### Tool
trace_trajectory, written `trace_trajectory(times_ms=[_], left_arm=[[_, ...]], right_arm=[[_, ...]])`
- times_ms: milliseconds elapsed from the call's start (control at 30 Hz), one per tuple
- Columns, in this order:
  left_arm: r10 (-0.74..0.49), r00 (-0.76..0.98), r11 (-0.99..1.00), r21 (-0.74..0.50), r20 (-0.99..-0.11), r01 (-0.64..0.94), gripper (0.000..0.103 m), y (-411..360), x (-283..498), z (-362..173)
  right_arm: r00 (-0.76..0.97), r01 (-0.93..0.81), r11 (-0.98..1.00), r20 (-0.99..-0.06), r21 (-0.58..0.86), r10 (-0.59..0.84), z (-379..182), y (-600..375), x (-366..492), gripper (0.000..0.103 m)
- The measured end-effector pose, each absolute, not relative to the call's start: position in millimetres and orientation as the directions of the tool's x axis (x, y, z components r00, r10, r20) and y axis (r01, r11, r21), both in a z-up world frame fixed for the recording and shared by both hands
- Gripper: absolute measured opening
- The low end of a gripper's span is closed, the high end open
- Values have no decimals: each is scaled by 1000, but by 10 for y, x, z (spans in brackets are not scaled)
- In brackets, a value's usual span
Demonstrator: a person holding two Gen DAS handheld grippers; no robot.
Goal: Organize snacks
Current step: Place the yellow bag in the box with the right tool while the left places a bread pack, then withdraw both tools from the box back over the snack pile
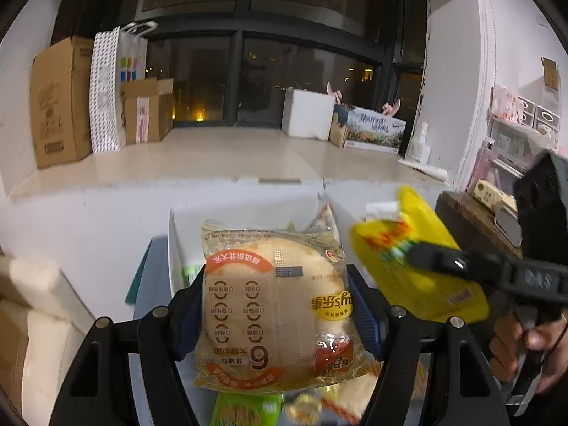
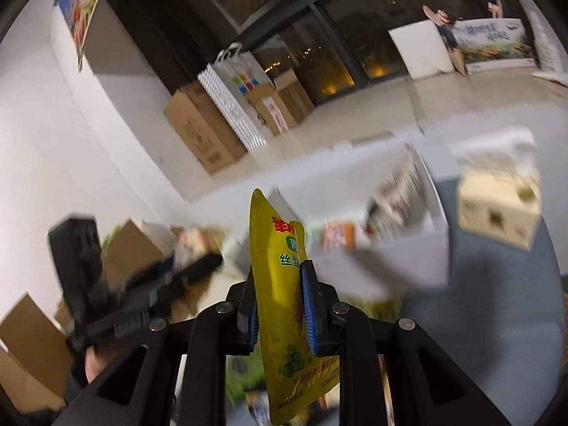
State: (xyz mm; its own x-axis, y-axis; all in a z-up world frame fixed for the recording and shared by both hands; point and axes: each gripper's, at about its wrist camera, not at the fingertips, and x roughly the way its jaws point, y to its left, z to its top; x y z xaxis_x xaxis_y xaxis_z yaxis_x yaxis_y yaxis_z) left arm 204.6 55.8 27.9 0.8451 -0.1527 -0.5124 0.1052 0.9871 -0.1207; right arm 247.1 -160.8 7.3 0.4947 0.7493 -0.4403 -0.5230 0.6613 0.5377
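Note:
My left gripper [image 1: 275, 314] is shut on a clear rice cake packet [image 1: 273, 305] with orange print, held above a white open box [image 1: 174, 241]. My right gripper [image 2: 278, 305] is shut on a yellow snack pouch [image 2: 280, 284], held upright. In the left wrist view the right gripper [image 1: 411, 254] and its yellow pouch [image 1: 415, 266] hang to the right of the packet. The white box [image 2: 401, 252] with several snacks inside shows blurred in the right wrist view. More snack packets [image 1: 245, 408] lie below my left gripper.
A beige tissue box [image 2: 497, 206] stands right of the white box on a grey surface. Cardboard boxes [image 1: 60, 103] and a paper bag [image 1: 106, 92] stand on the ledge by the dark window. A white foam box [image 1: 307, 113] sits further right.

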Motion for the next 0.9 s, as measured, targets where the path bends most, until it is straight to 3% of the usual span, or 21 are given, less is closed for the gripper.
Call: trace_trajectory(times_ms=[100, 467, 500, 533, 567, 600, 900], left_arm=[[-140, 854, 990, -98, -501, 105, 76, 576, 2312, 353], [-65, 807, 997, -74, -587, 26, 76, 849, 3031, 48], [-60, 793, 998, -64, -606, 26, 79, 847, 3078, 2], [-58, 769, 998, -56, -637, 29, 90, 844, 3134, -51], [-57, 754, 998, -53, -654, 29, 95, 841, 3163, -91], [-57, 755, 998, -54, -653, 29, 101, 838, 3159, -114], [-62, 757, 997, -81, -650, 12, 103, 824, 3020, -191]], right_arm=[[499, -497, 669, -449, 553, 741, 179, -1425, 2841, 22], [518, -391, 742, -536, 544, 667, 67, -1024, 3884, 23], [515, -376, 740, -538, 558, 668, 43, -1020, 3926, 28], [494, -365, 721, -534, 589, 686, -2, -1027, 3964, 38], [471, -359, 705, -533, 612, 703, -47, -1021, 3990, 78], [467, -352, 704, -536, 617, 703, -77, -1019, 4003, 103], [472, -342, 710, -541, 615, 696, -127, -1169, 3884, 103]])
